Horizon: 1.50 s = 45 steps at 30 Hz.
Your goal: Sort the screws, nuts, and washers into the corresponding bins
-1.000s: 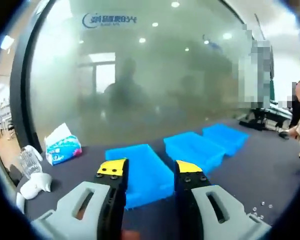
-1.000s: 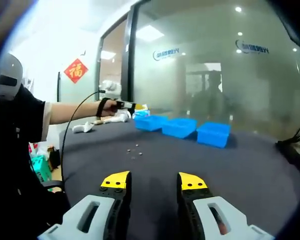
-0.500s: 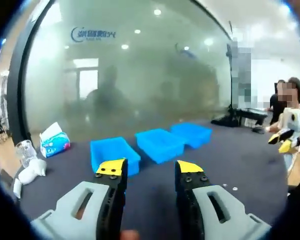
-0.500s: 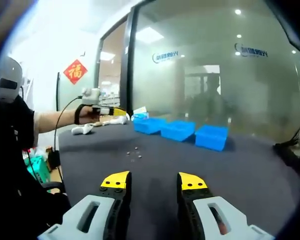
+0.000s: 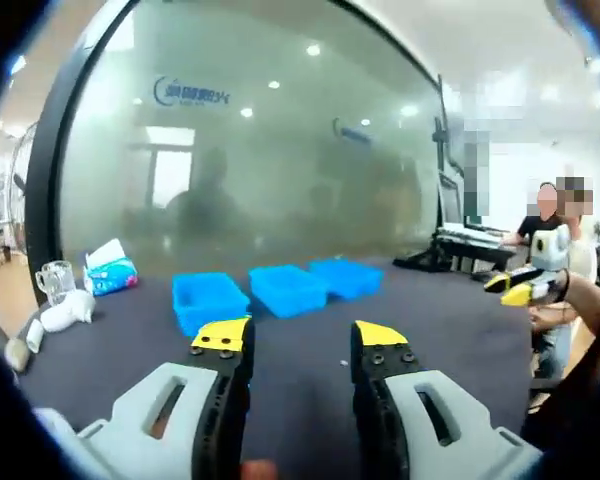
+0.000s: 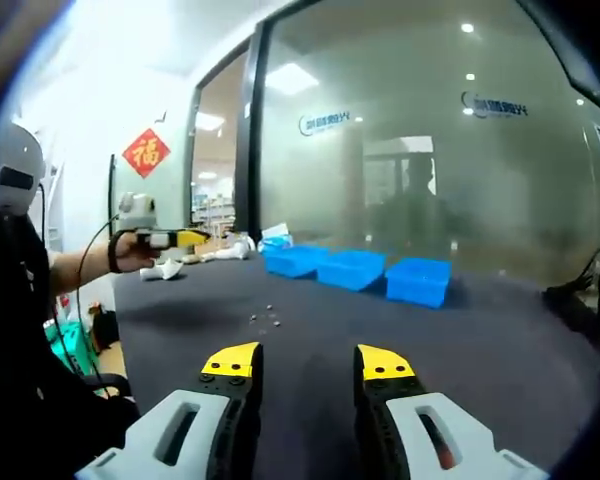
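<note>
Three blue bins stand in a row on the dark table: left bin point(image 5: 208, 298), middle bin point(image 5: 285, 287), right bin point(image 5: 345, 275). The right gripper view has them as well point(image 6: 295, 260), point(image 6: 352, 268), point(image 6: 418, 280). Small loose screws, nuts and washers point(image 6: 265, 318) lie on the cloth in front of the bins, too small to tell apart. My left gripper point(image 5: 300, 340) is open and holds nothing; it hangs over the table well short of the bins, and a hand holds it at the far left point(image 6: 165, 238). My right gripper point(image 6: 307, 362) is open and empty point(image 5: 520, 292).
A tissue pack point(image 5: 110, 275), a glass cup point(image 5: 52, 281) and white crumpled items point(image 5: 65, 312) sit at the table's left end. A frosted glass wall point(image 6: 430, 150) runs behind the bins. Cables point(image 6: 595, 280) hang at the right. People sit by a desk point(image 5: 555, 230).
My left gripper has pulled back and away from the bins, which look smaller now, and it has drifted left in the right gripper view. The right gripper has barely moved.
</note>
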Each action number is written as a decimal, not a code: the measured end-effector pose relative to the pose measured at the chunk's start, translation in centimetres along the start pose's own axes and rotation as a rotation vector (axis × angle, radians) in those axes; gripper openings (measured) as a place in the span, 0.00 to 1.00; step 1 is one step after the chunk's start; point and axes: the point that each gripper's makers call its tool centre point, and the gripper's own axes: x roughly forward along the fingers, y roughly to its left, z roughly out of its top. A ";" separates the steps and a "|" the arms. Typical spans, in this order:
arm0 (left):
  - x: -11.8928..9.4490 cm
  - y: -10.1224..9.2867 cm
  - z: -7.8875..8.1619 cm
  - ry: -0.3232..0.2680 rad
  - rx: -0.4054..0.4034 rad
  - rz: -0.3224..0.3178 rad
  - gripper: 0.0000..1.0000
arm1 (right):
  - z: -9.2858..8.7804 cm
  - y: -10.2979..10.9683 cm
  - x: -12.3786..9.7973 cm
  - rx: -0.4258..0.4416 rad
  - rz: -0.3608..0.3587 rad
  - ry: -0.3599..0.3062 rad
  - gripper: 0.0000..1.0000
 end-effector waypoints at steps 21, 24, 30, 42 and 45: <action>-1.1 -2.8 -3.0 0.108 0.033 -0.140 0.39 | -0.8 0.2 -0.2 -0.008 0.025 0.016 0.33; -0.7 -3.3 -3.2 0.131 0.050 -0.177 0.39 | -0.9 0.3 -0.2 -0.011 0.029 0.019 0.33; -0.1 -3.9 -3.3 0.163 0.055 -0.234 0.39 | -0.8 0.2 -0.3 -0.014 0.026 0.019 0.33; 0.4 -3.9 -3.7 0.196 0.085 -0.252 0.39 | -0.7 0.4 -0.3 -0.020 0.022 0.022 0.33; 0.7 -3.8 -4.0 0.217 0.092 -0.256 0.39 | -0.7 0.7 -0.2 -0.022 0.028 0.022 0.33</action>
